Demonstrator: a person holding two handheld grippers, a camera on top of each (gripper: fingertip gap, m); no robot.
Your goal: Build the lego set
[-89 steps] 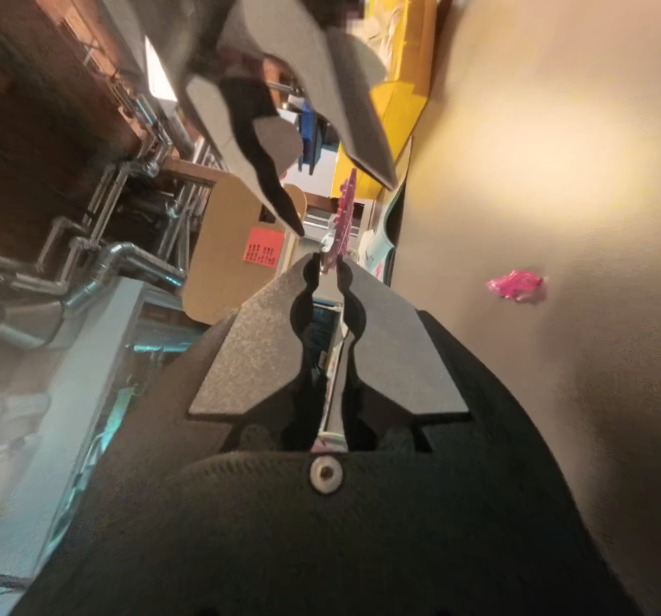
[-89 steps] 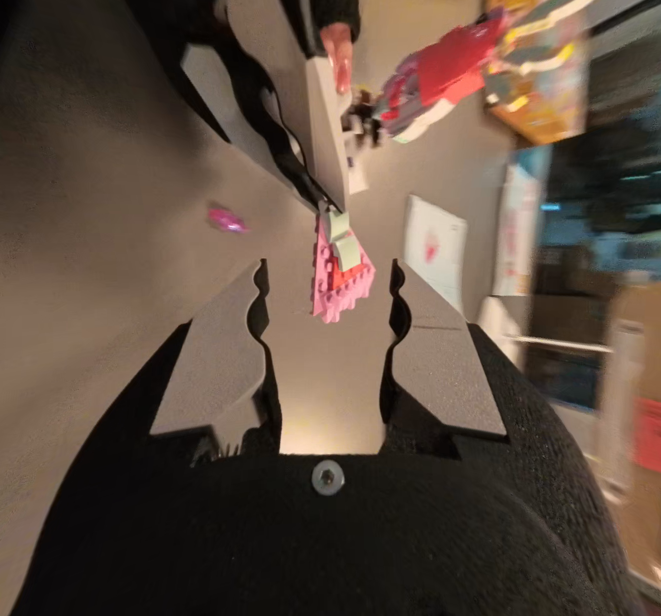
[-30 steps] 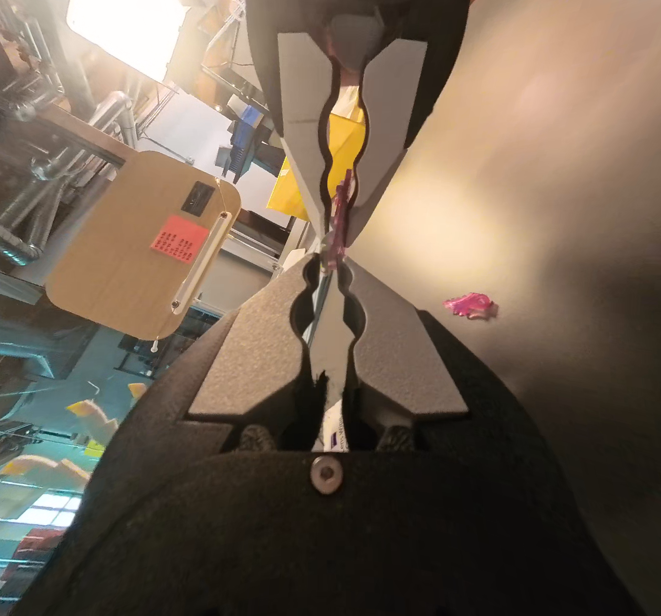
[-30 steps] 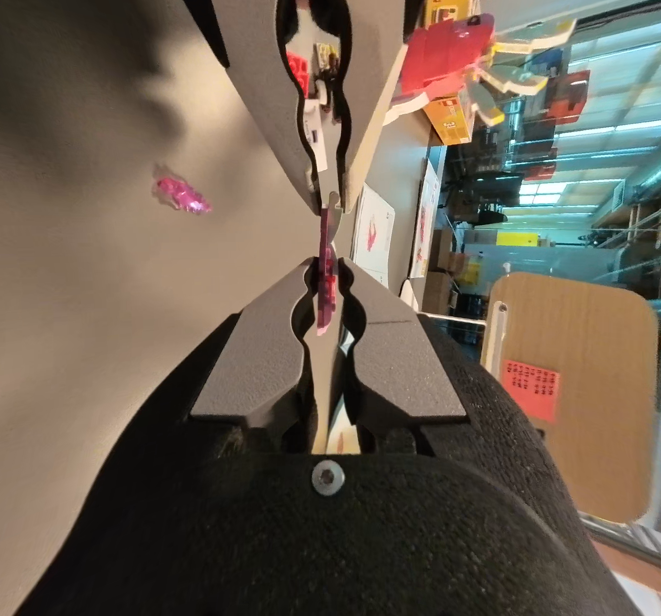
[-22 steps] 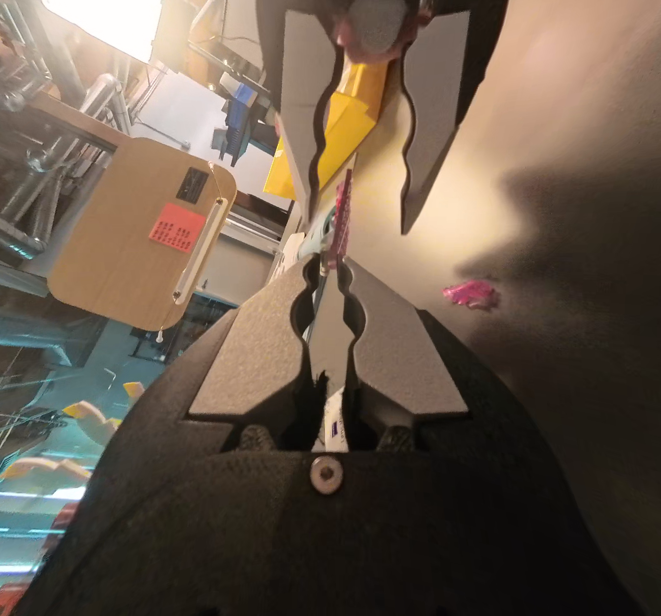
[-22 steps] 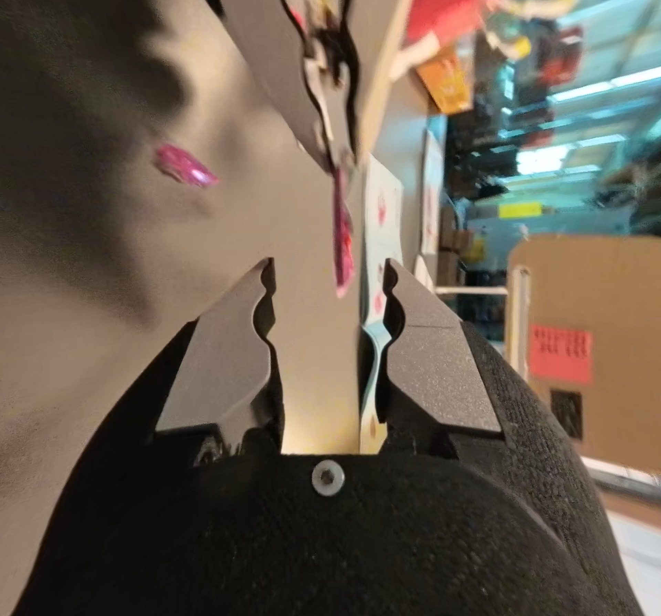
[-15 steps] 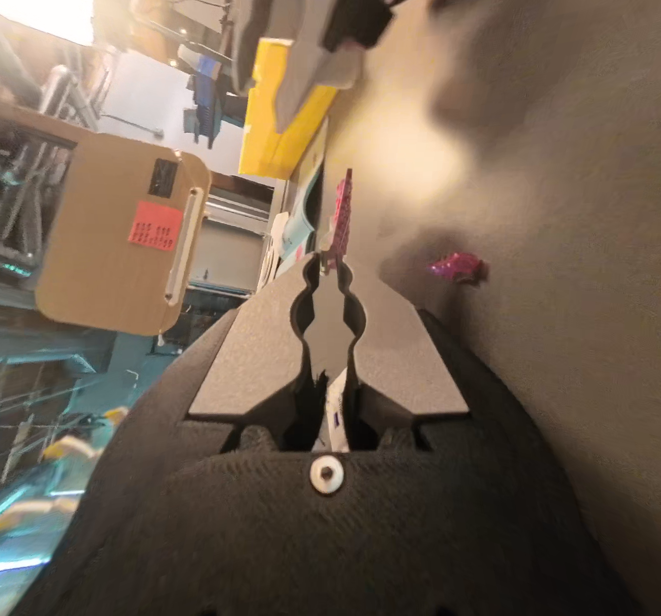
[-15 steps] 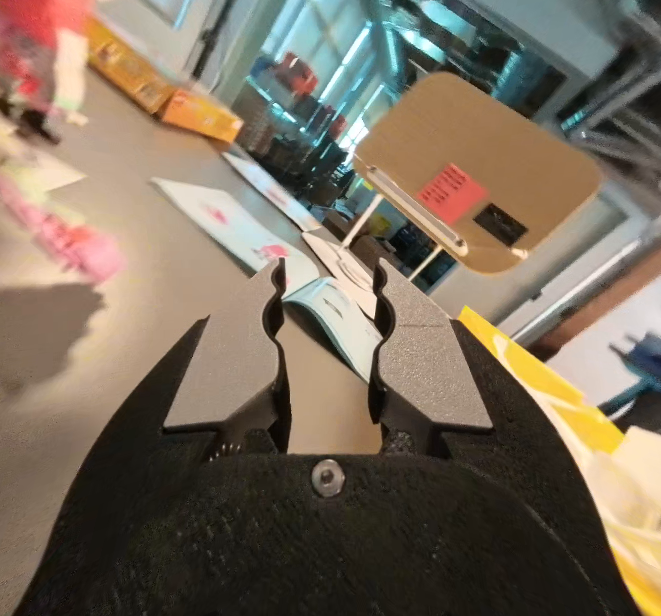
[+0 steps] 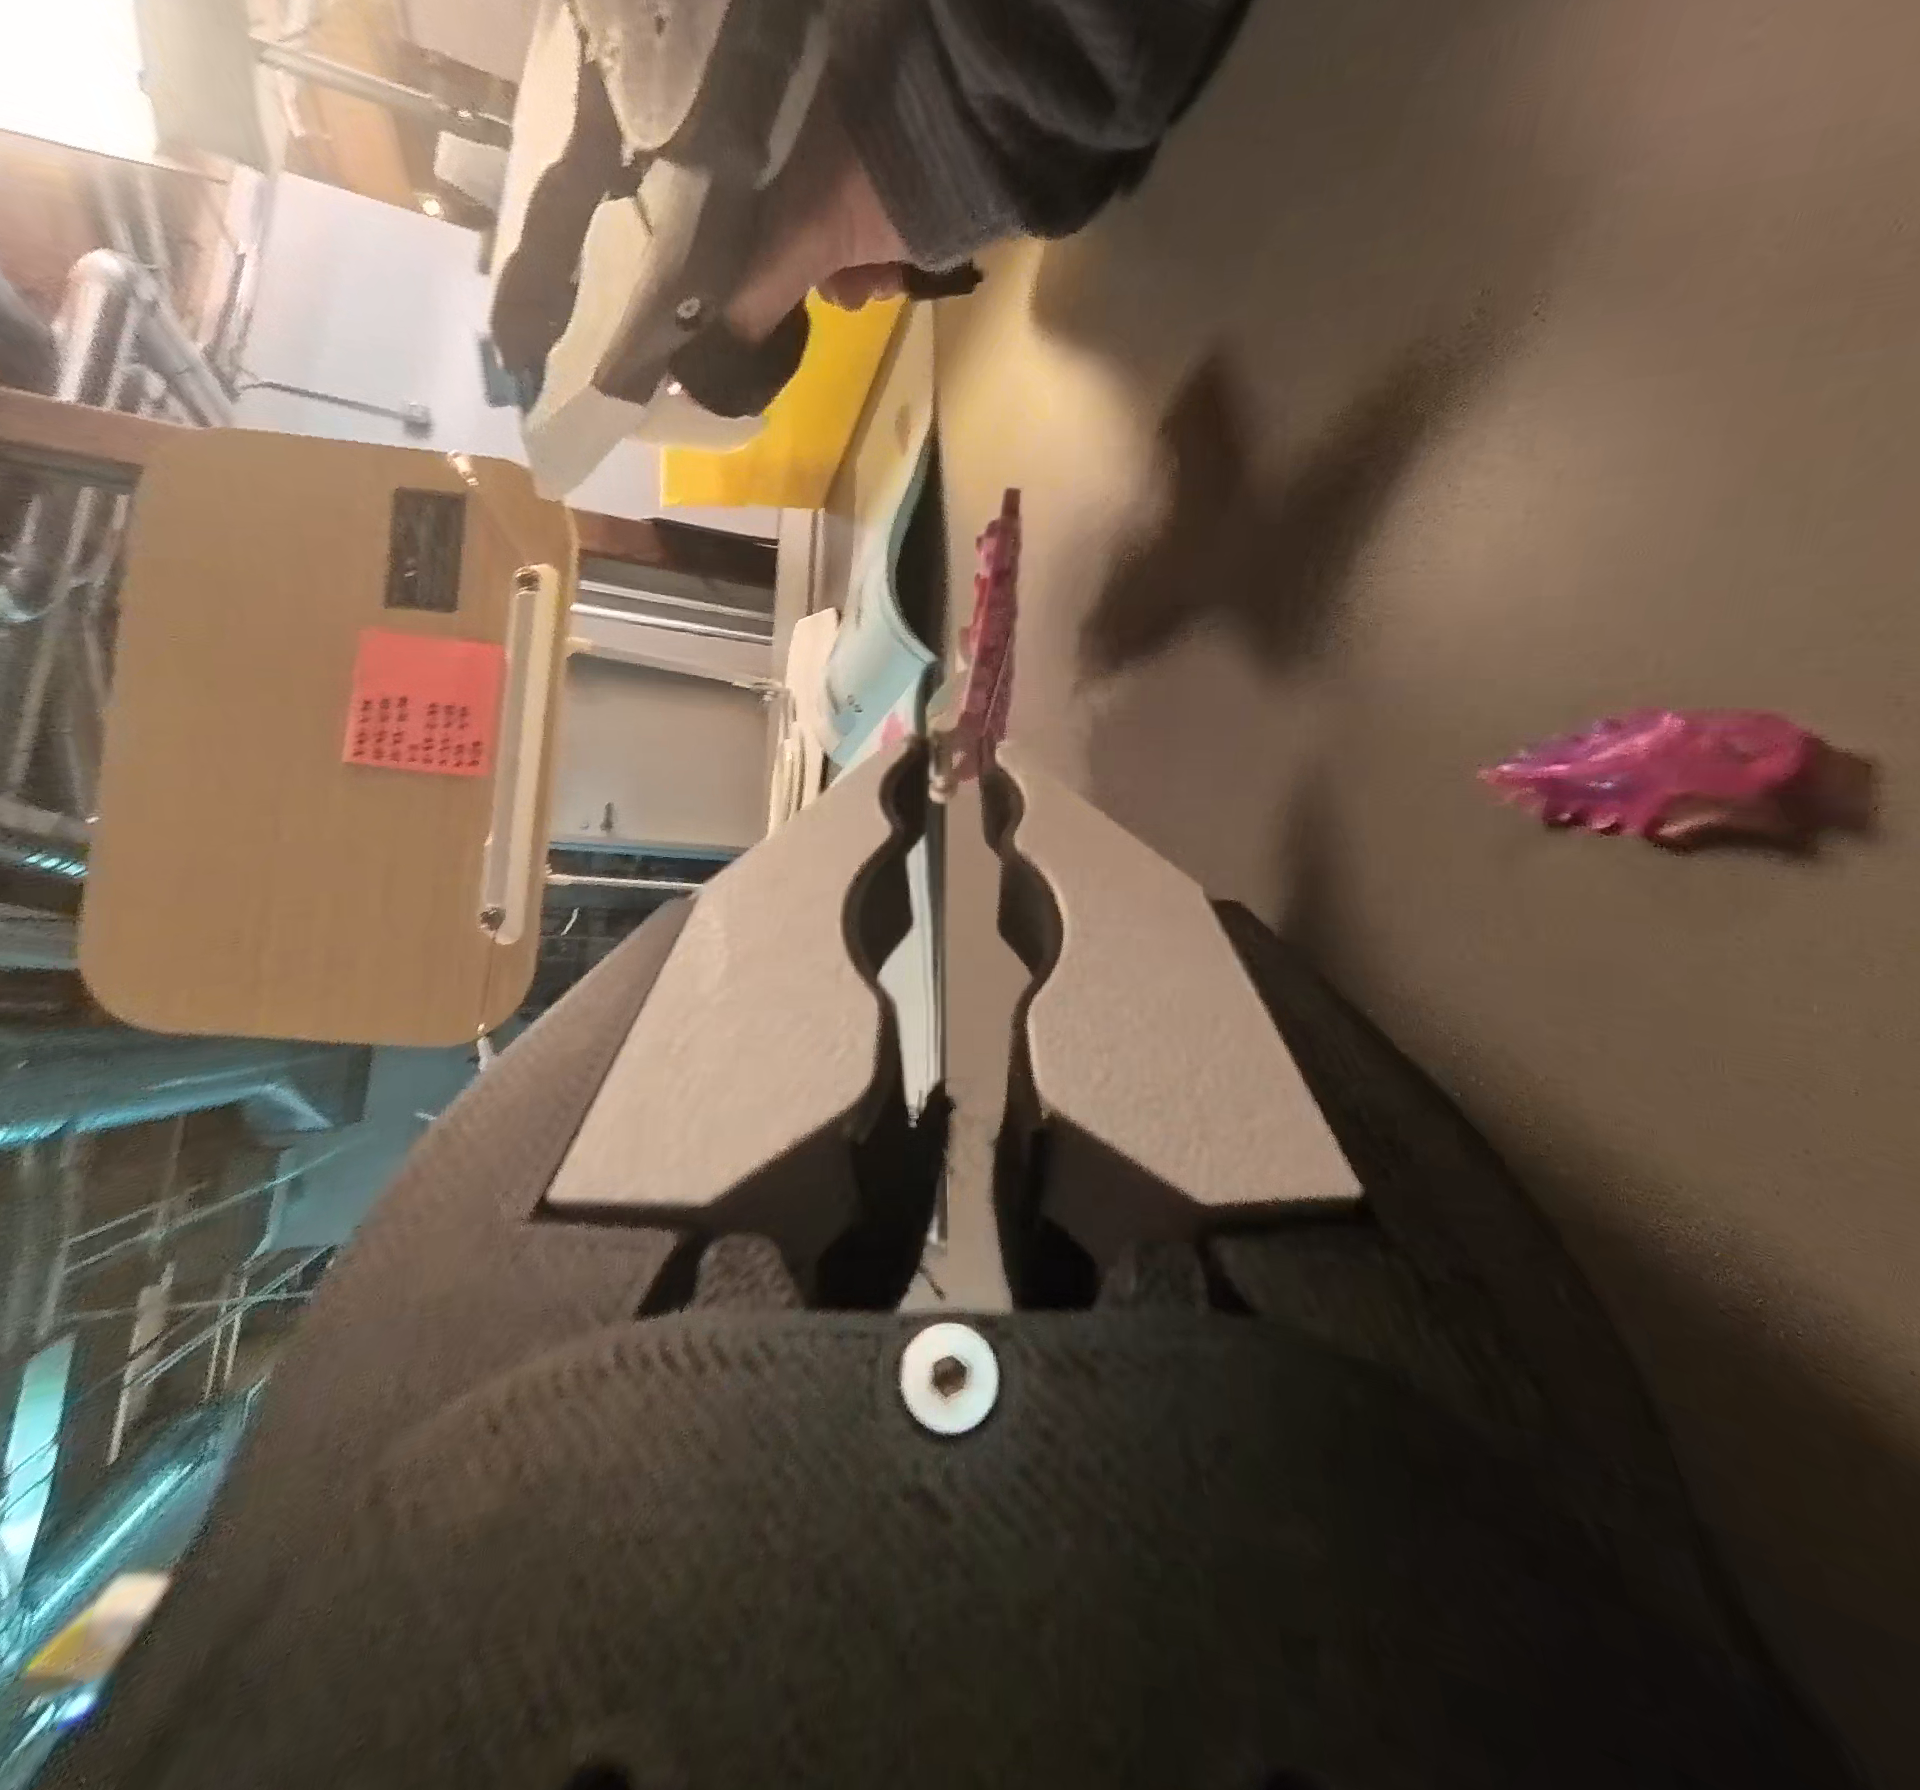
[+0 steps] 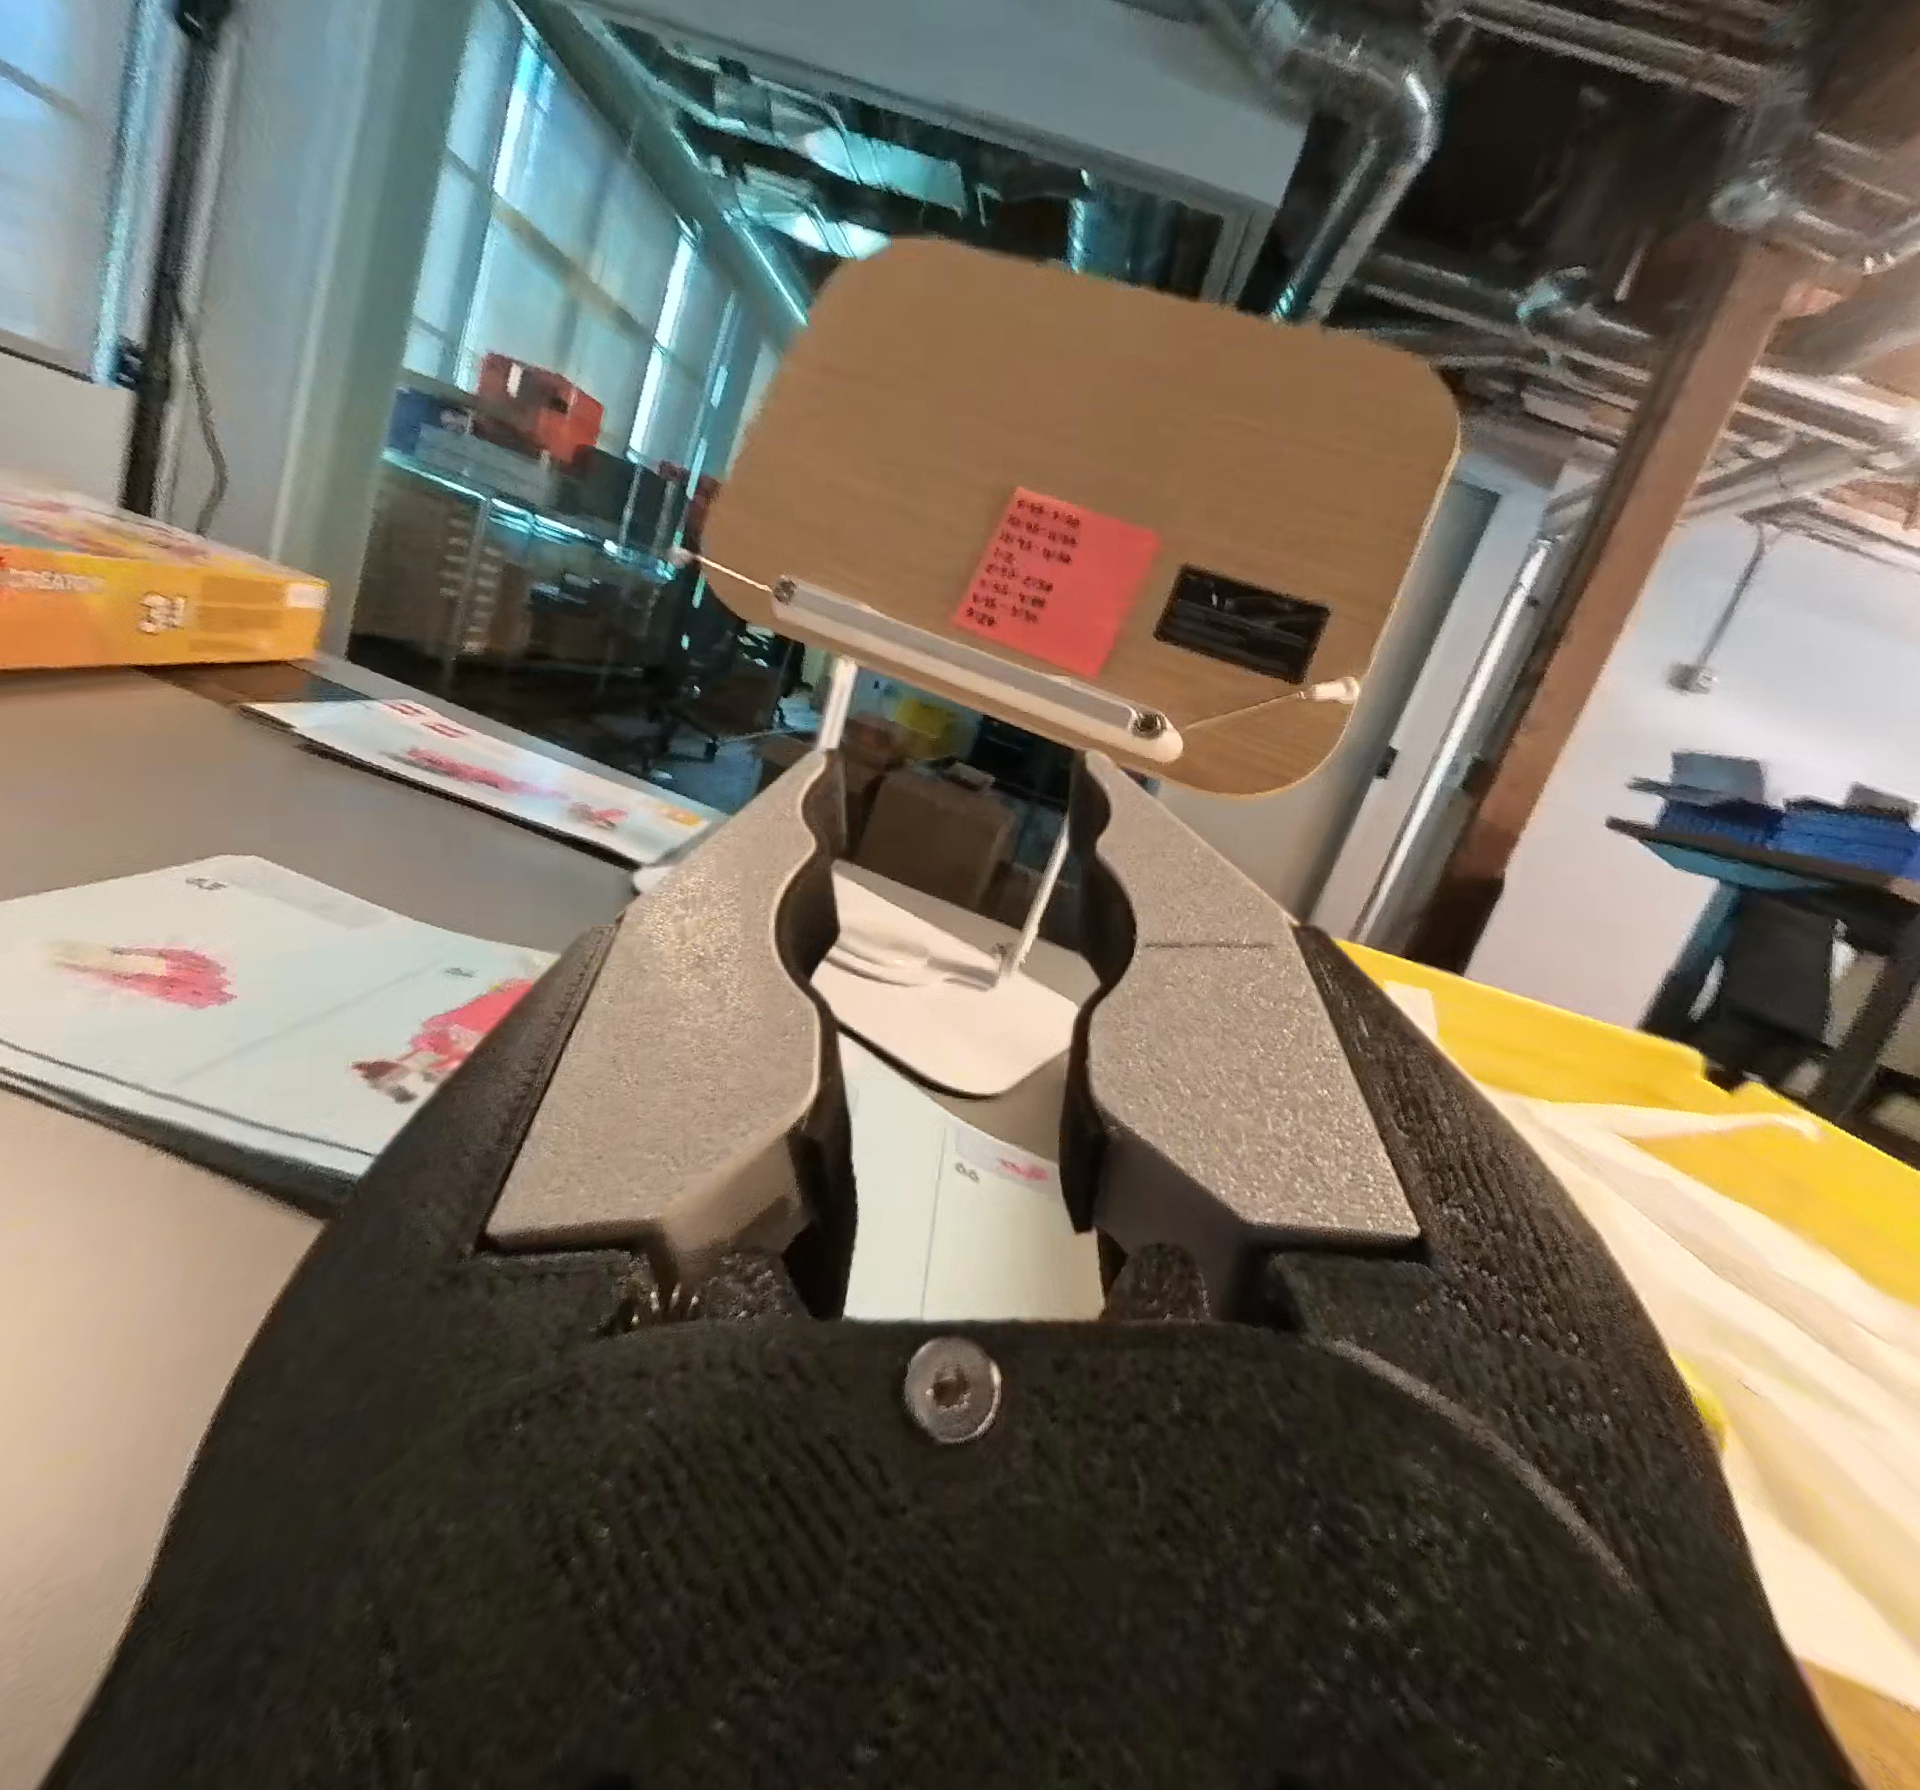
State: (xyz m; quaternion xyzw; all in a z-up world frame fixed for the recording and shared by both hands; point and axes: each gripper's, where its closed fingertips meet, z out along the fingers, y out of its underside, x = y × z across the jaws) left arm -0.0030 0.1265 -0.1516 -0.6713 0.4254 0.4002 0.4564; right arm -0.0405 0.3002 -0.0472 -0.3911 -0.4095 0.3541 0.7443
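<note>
While left claw (image 9: 961, 772) pinches pink brick plate (image 9: 992, 644), right claw (image 10: 951, 790) gapes bare, orange note (image 10: 1049, 582) on wooden stand (image 10: 1091, 452)

Your bench (image 10: 125, 774) is a plain grey-brown top, seen level in the right wrist view and turned on its side in the left. On it you have an open instruction booklet (image 10: 239, 1002) near the front left, a second printed sheet (image 10: 488, 774) farther back, and an orange box (image 10: 156, 597) at the far left edge. A wooden book stand (image 10: 1081, 514) stands on its wire legs over a white sheet at the middle. To the right lies a yellow box (image 10: 1621, 1086) with pale paper on top. A small magenta piece (image 9: 1662, 774), possibly translucent plastic, lies alone on bare bench.
</note>
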